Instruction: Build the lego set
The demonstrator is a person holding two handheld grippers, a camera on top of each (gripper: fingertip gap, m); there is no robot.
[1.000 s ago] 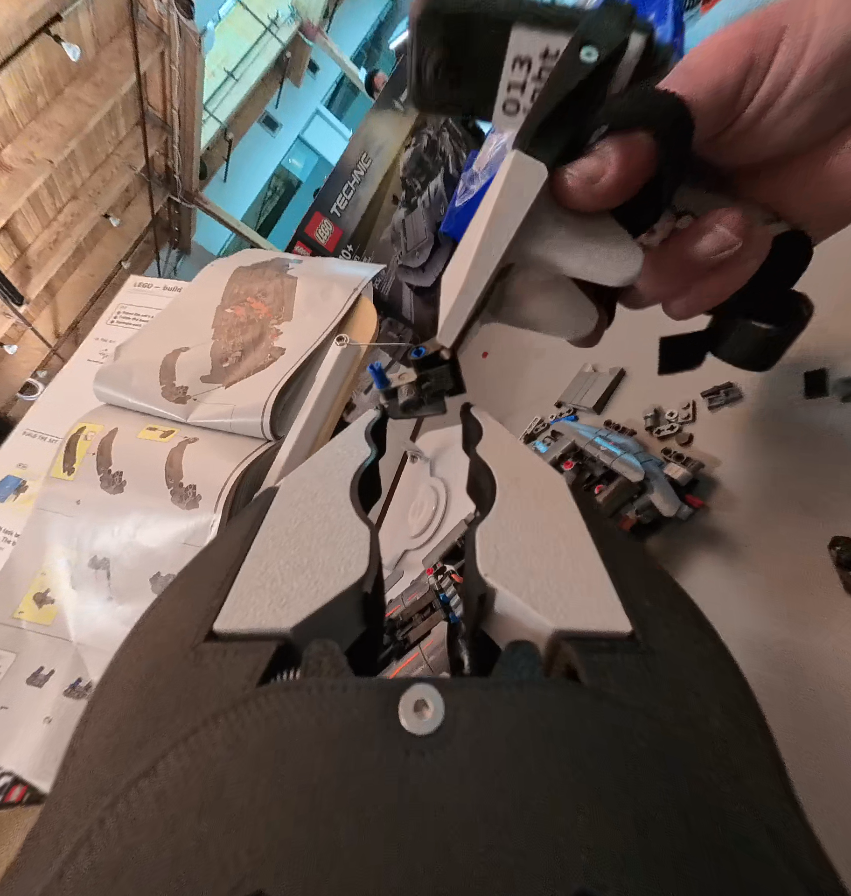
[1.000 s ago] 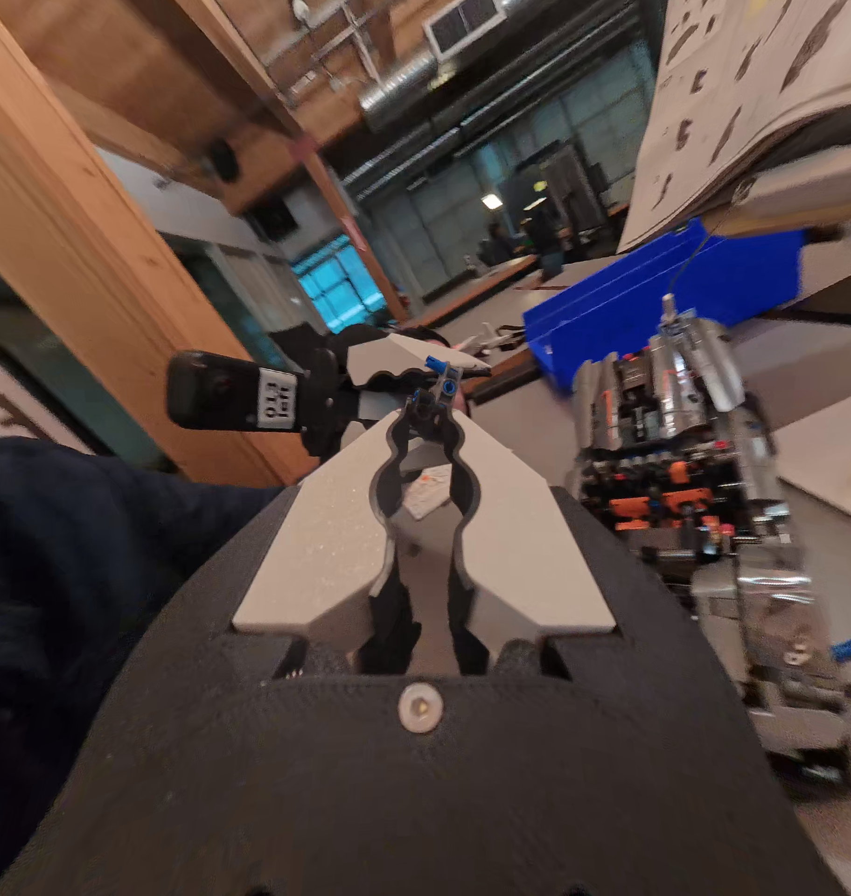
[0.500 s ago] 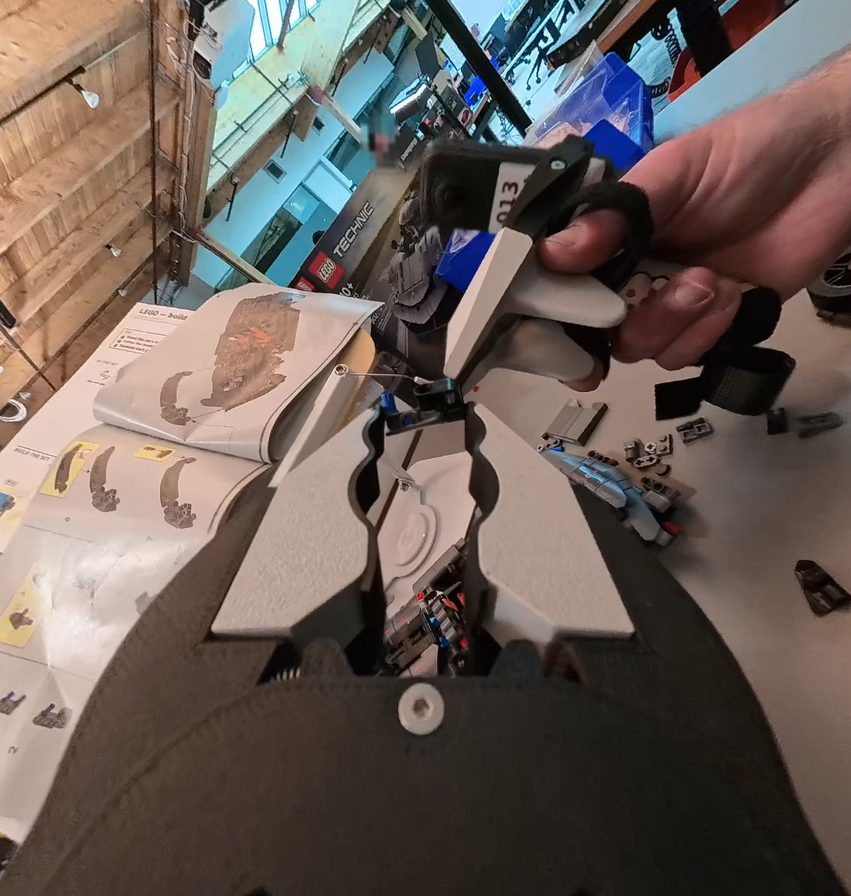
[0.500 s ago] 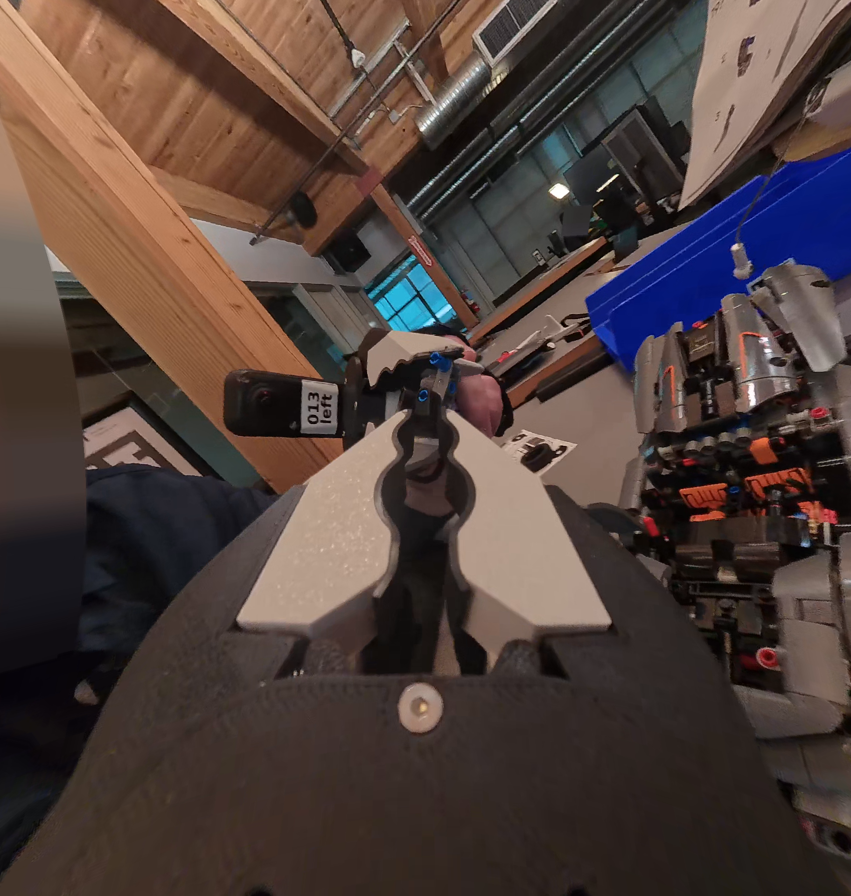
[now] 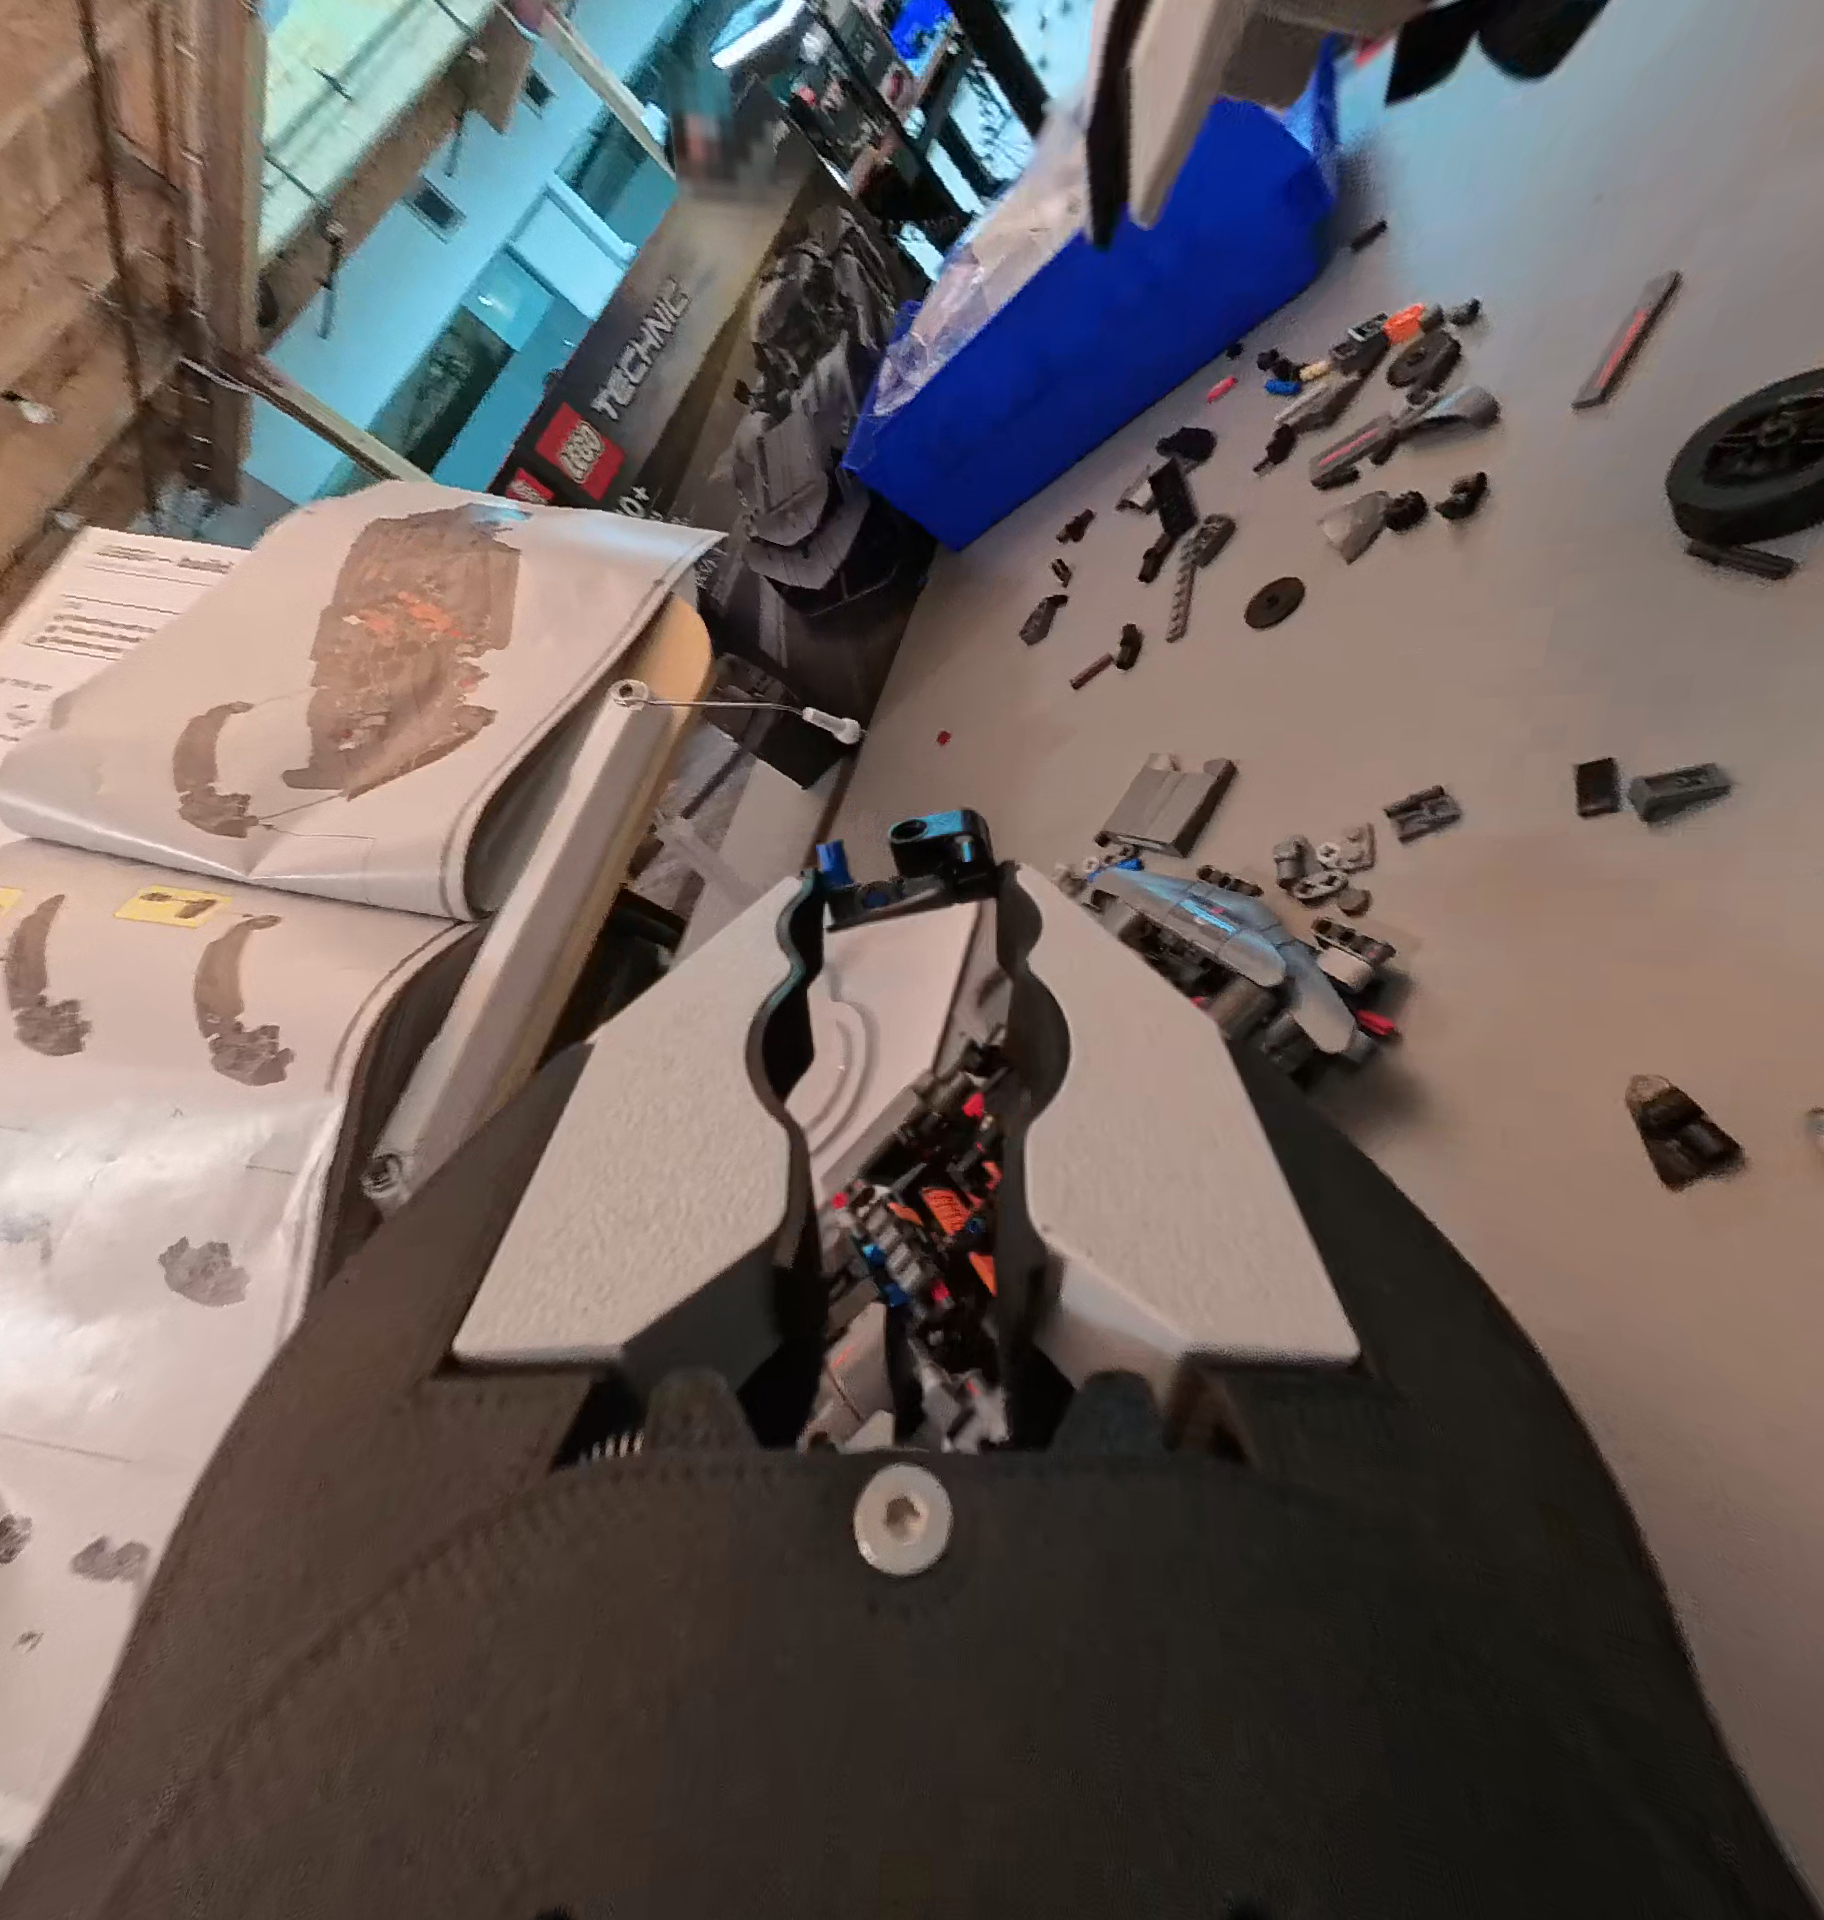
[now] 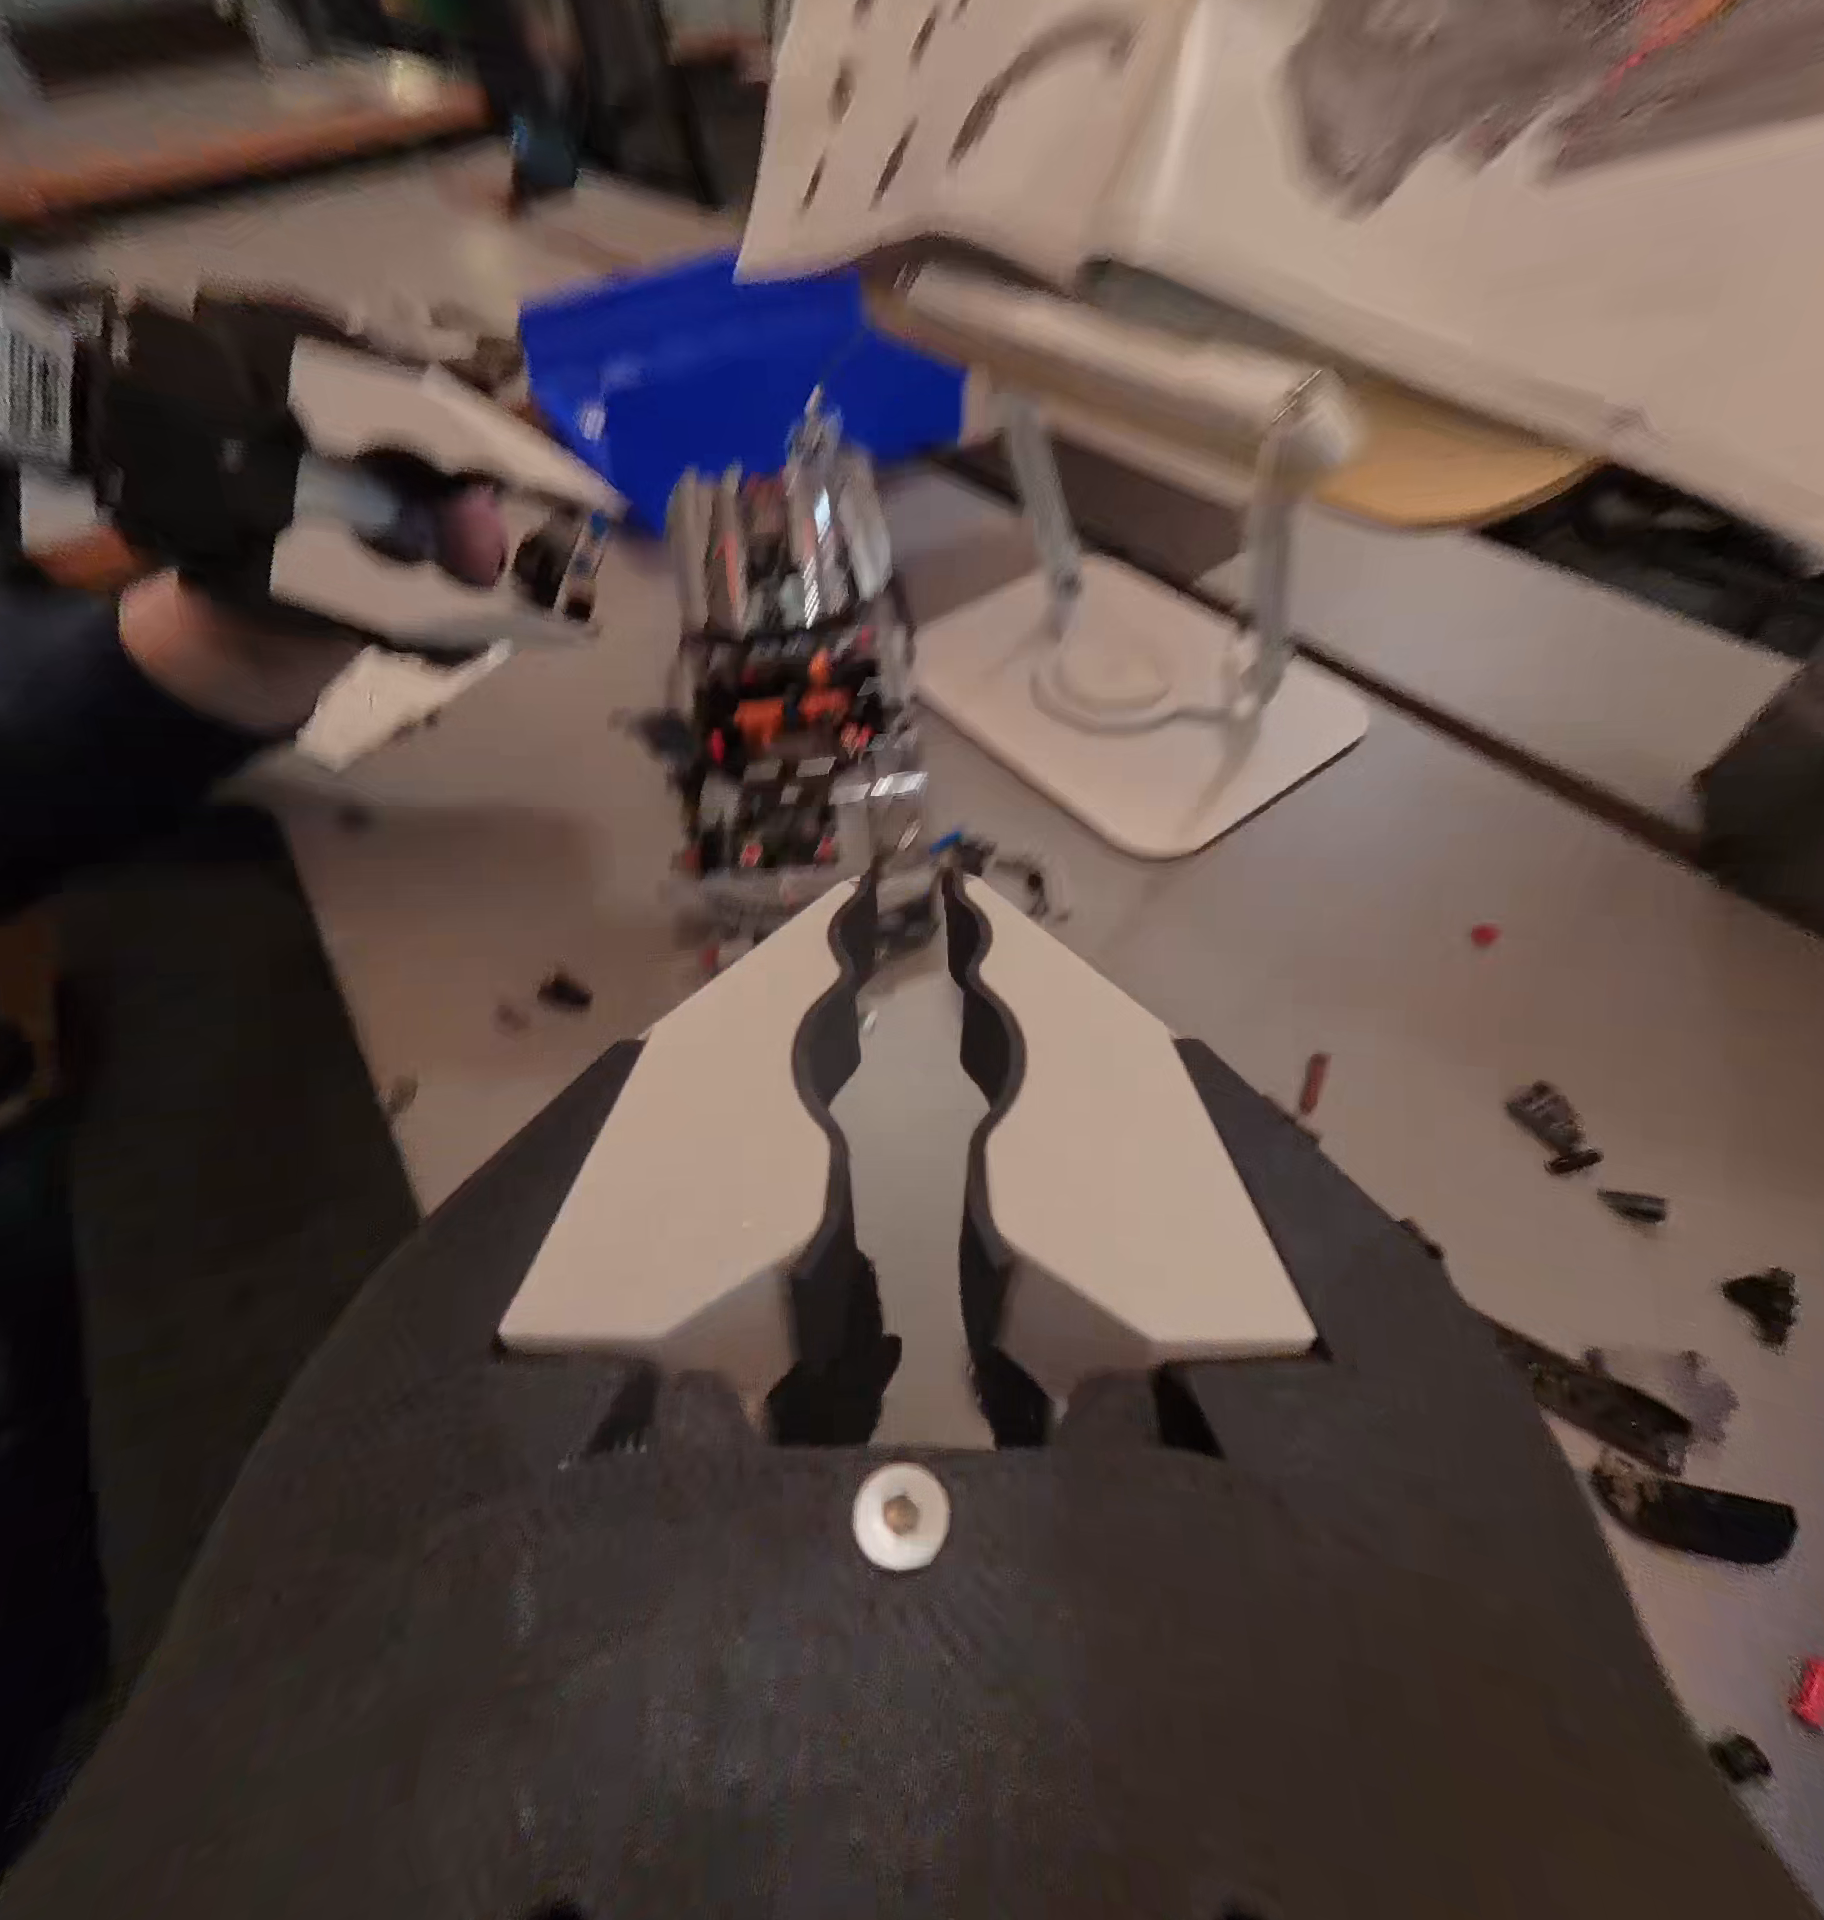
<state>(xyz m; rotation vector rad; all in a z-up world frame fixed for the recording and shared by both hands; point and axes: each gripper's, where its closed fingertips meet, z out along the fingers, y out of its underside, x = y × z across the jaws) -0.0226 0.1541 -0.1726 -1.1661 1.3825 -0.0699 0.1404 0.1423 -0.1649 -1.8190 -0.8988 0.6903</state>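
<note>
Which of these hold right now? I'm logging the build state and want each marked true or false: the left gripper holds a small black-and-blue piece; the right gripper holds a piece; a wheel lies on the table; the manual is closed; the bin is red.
1. The left gripper holds a small black-and-blue piece at its fingertips. True.
2. The right gripper holds a piece. False: its fingers stand apart with nothing between them.
3. A wheel lies on the table. True.
4. The manual is closed. False: it lies open on a stand.
5. The bin is red. False: it is blue.
</note>
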